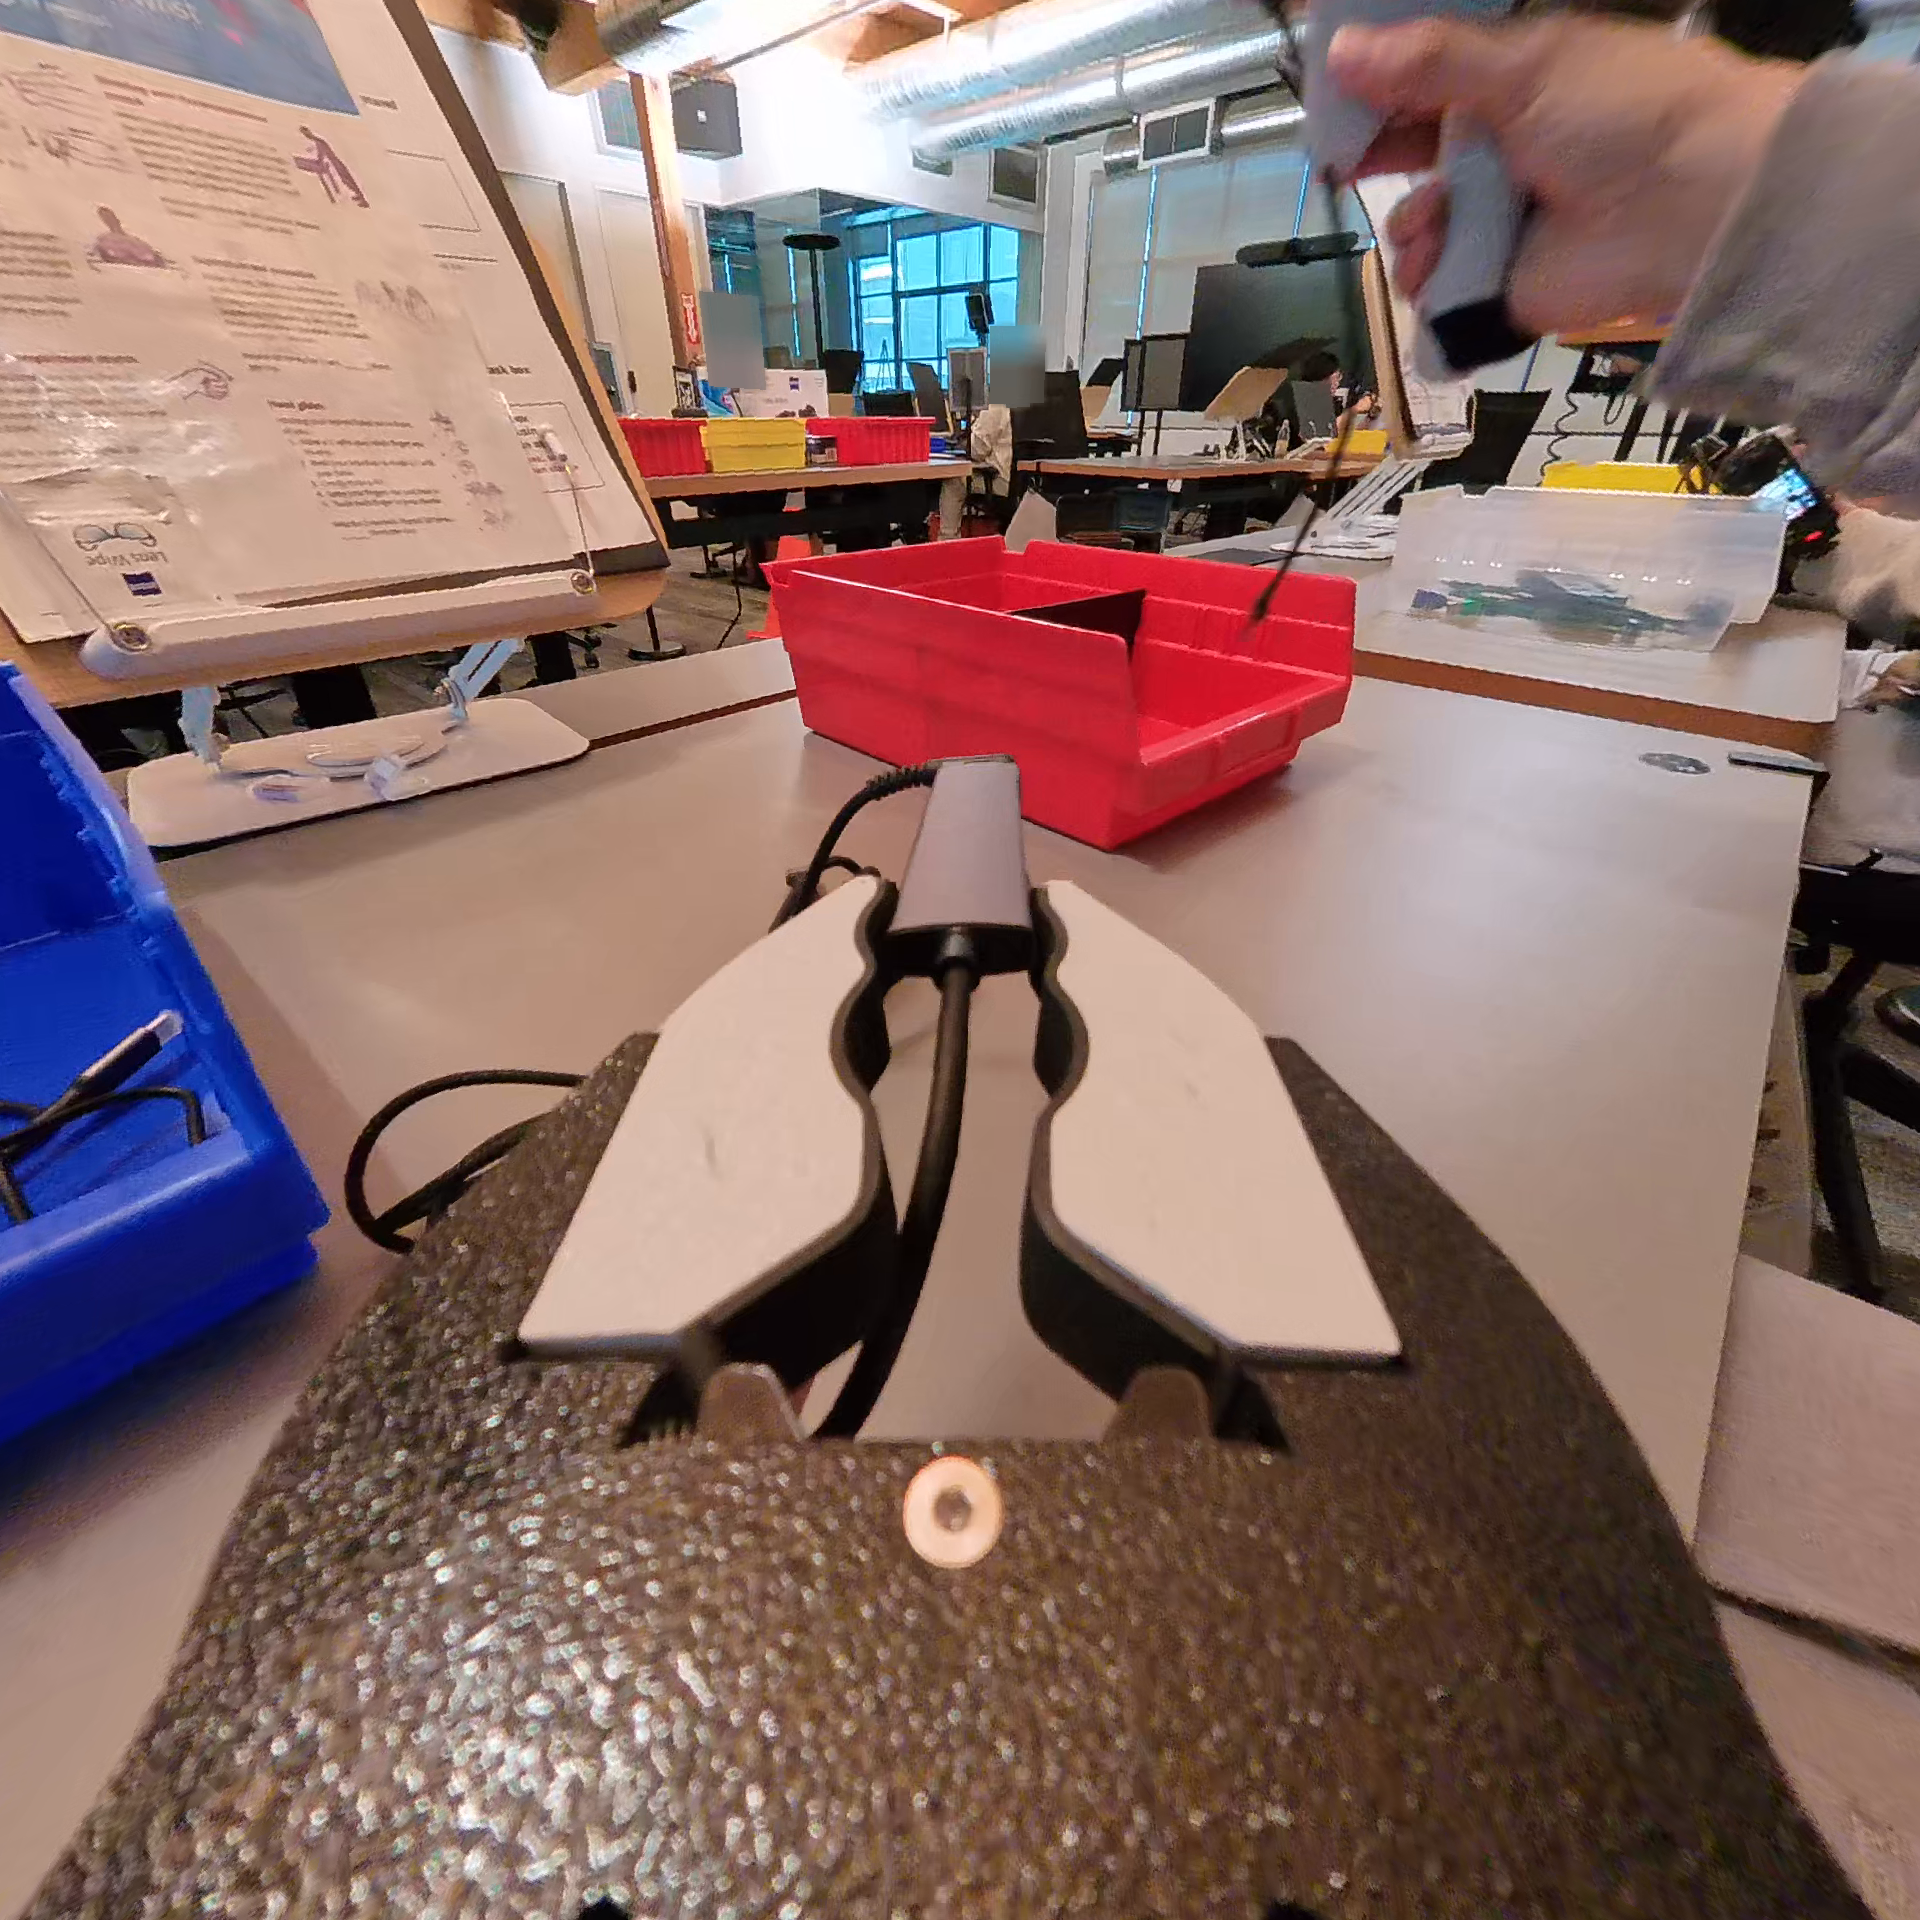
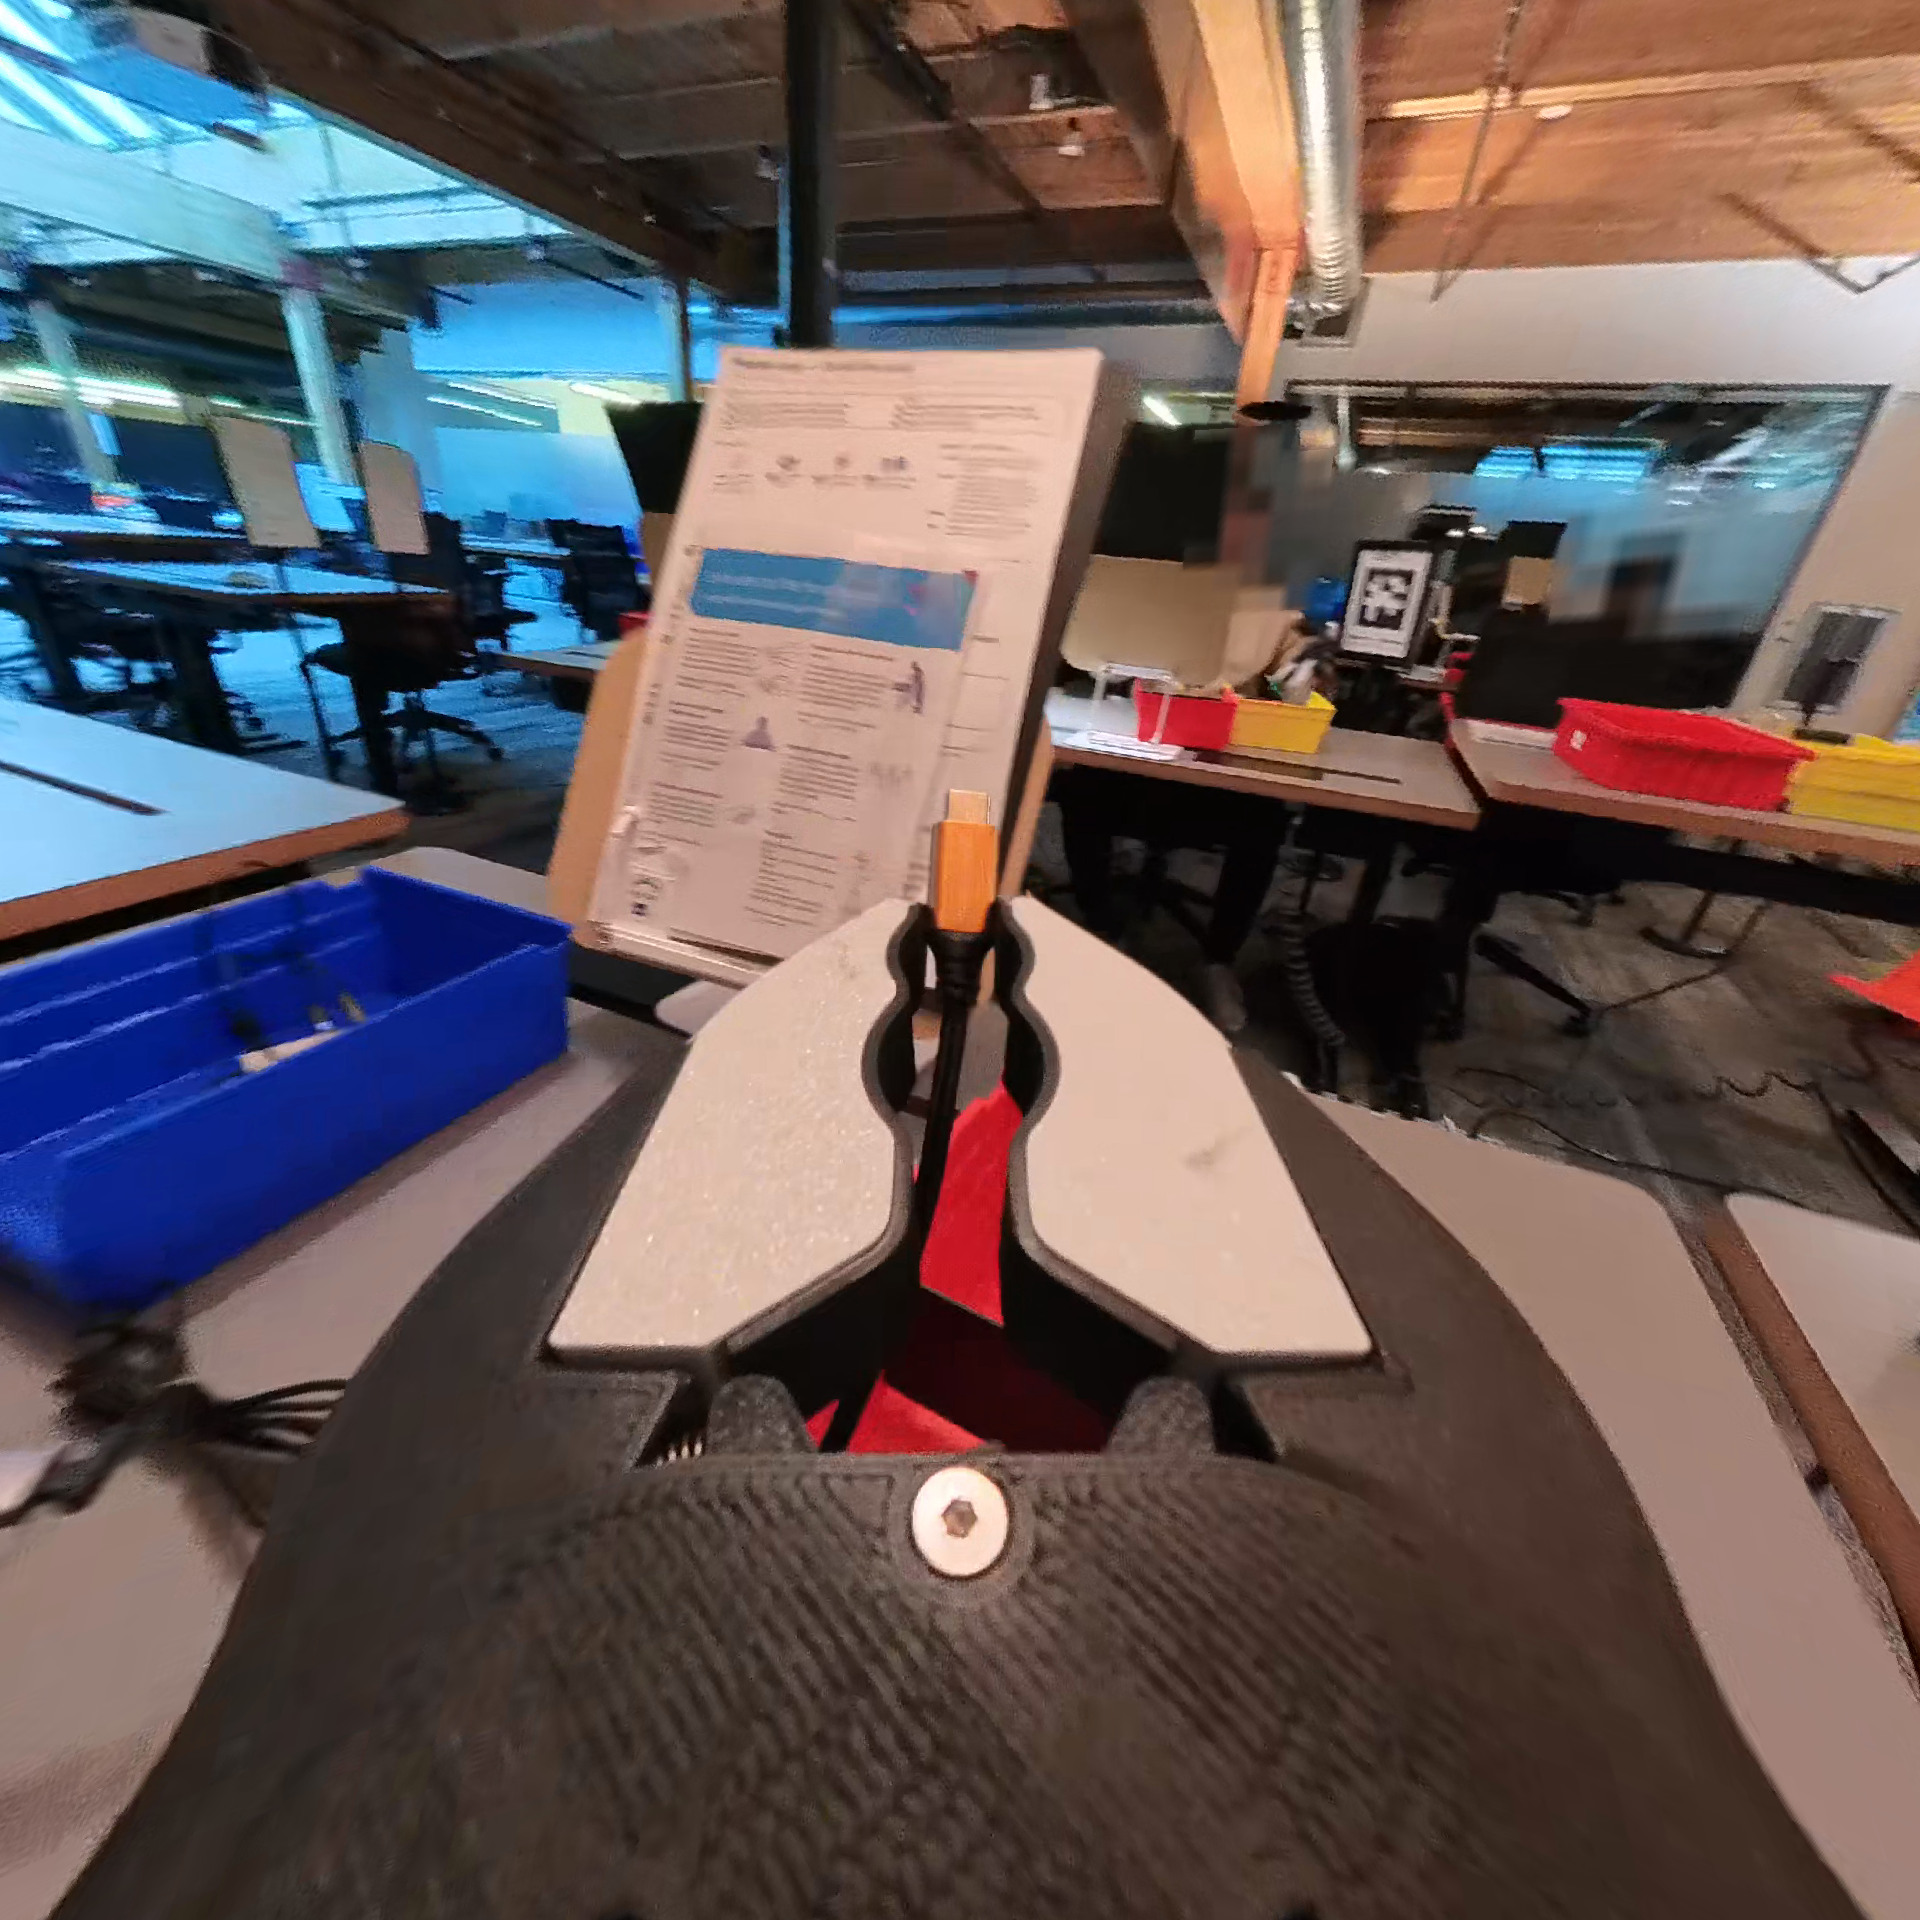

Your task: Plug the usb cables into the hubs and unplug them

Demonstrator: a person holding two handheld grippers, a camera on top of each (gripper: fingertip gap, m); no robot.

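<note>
My left gripper is shut on a grey USB hub, gripping its near end where its black cord leaves. The hub points away over the grey table, and another black cable leaves its far end. My right gripper is shut on an orange USB plug with a metal tip, held upright in the air; its black cable runs down between the fingers. In the left wrist view the right gripper shows high at the top right, held by a hand, with a black cable hanging from it.
A red bin stands behind the hub. A blue bin with cables is at the left, also in the right wrist view. An instruction sheet on a stand is at the back left. A clear plastic box sits far right. Left tips to right tips: about 35 centimeters.
</note>
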